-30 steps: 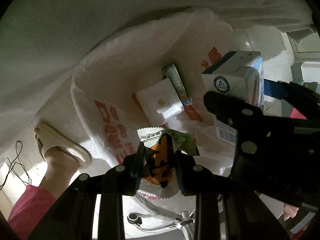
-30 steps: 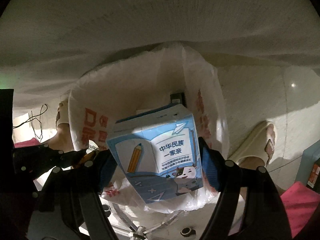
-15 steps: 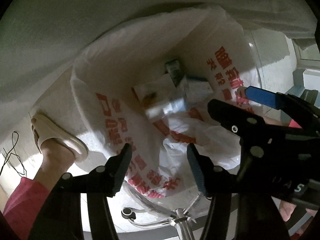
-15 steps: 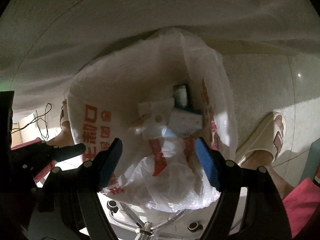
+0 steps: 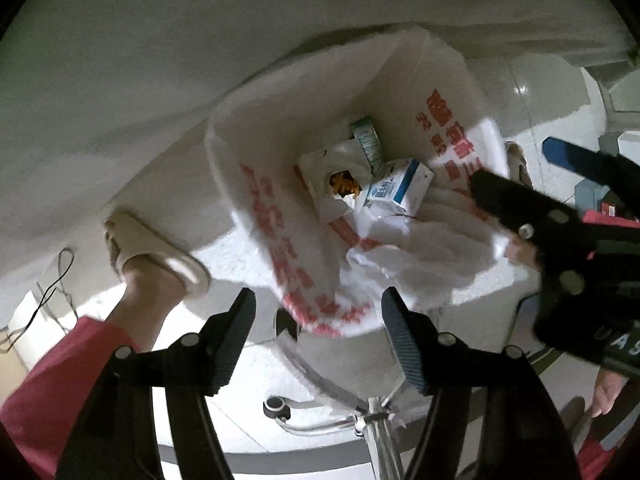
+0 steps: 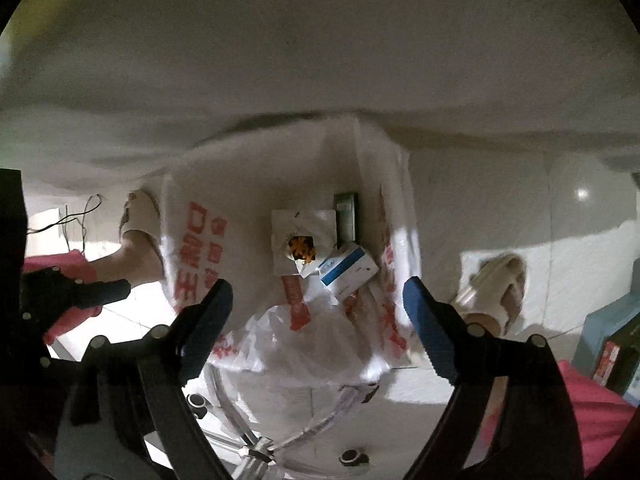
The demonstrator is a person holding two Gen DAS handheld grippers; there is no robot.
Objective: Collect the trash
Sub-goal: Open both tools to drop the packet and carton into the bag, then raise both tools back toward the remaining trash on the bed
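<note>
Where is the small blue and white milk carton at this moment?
The blue and white milk carton lies at the bottom of the white plastic bag with red print, in both wrist views right of the orange snack wrapper and below the green box.

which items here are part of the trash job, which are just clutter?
Job:
- white plastic bag with red print
- blue-and-white milk carton in it
- white wrapper with orange snack picture in it
- small green-white box in it
- left tool, right tool, both empty, jaws opening

Lying about:
- beige slippers
- black cable
- chrome chair base
</note>
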